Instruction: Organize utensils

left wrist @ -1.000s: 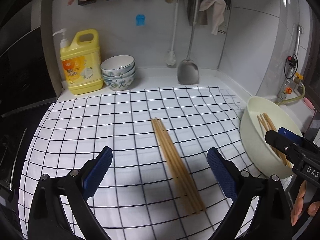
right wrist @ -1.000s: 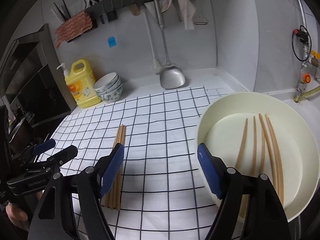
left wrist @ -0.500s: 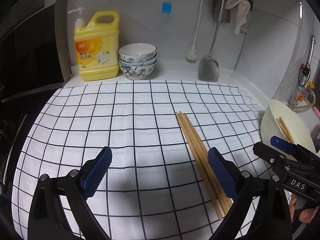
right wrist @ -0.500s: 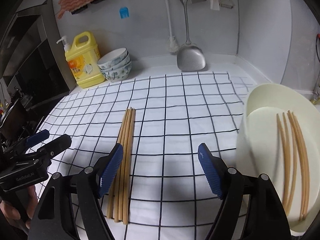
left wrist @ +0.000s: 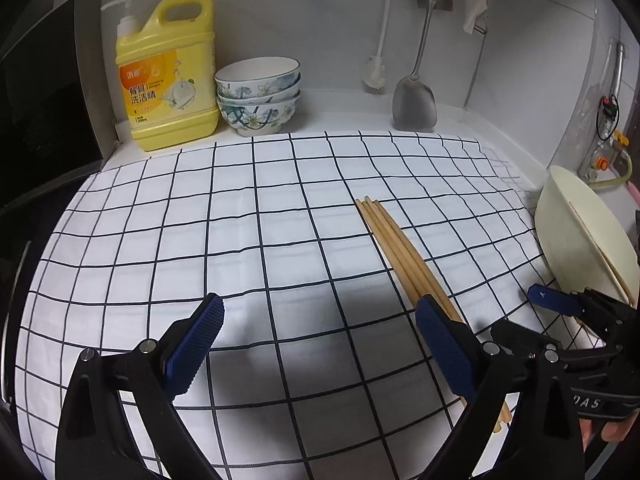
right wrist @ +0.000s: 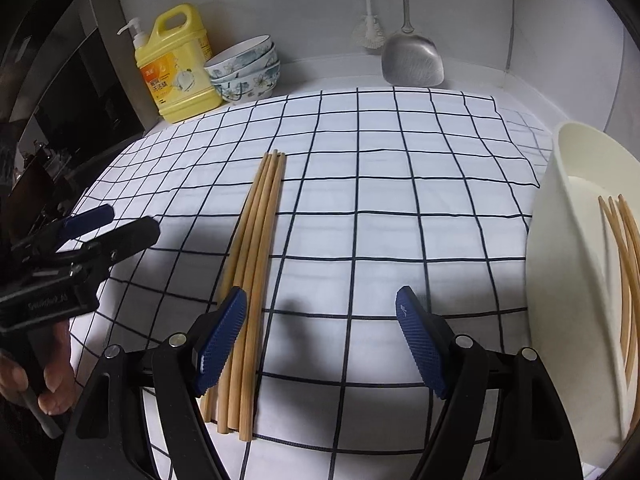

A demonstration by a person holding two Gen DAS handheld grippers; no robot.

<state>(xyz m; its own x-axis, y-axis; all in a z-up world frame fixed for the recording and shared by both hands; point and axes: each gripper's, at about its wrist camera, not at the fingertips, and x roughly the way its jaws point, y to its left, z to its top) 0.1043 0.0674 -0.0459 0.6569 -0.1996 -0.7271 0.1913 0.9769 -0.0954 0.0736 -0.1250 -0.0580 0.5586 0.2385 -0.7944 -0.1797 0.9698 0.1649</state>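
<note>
Right gripper (right wrist: 320,340) spread wide, empty, above checked cloth (right wrist: 400,220); left gripper (left wrist: 320,344) likewise spread, empty. Four chopsticks (right wrist: 256,248) bundled on cloth; more in cream basin (right wrist: 560,240) beside cloth. Stacked bowls (left wrist: 258,96) beyond, by wall.

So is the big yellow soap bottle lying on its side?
No, the yellow soap bottle stands upright beside the stacked flowery bowls.

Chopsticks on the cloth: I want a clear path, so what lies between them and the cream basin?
Only bare checked cloth between the chopsticks and the cream basin, clearest in the right wrist view.
</note>
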